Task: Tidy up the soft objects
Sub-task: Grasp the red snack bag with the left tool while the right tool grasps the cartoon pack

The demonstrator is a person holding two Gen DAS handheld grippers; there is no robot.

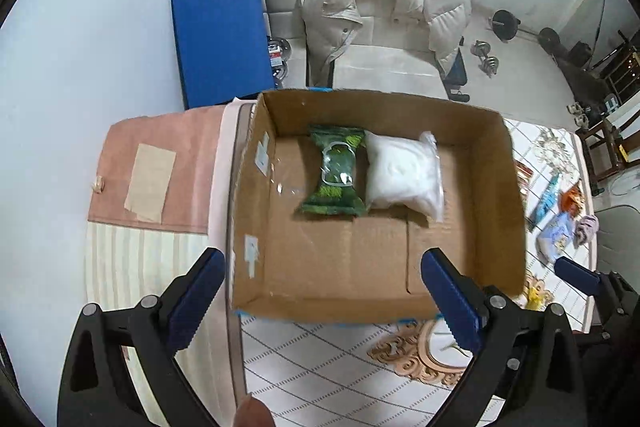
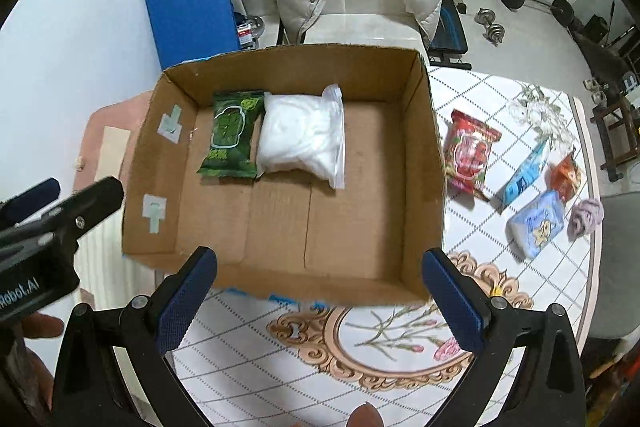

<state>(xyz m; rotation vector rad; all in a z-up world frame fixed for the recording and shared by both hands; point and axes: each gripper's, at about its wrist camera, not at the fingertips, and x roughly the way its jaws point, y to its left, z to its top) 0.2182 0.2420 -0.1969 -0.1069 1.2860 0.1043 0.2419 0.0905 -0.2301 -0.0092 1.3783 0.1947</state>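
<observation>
We have two soft packs in the box (image 2: pixel 424 163) so far: the green pack (image 2: pixel 231 135) and the white bag (image 2: pixel 304 137), lying side by side and touching near the far wall. Several more wait on the table (image 2: pixel 480 235) to the right, the red pack (image 2: pixel 470 157) just beside the box.

Our left tongs (image 1: pixel 324 301) and right tongs (image 2: pixel 320 301) both stand spread, with nothing between them.

As we judge it, a soft pack pinched at a corner could sag and slip. Reaching past the box wall, we might nudge the box or catch its rim.
</observation>
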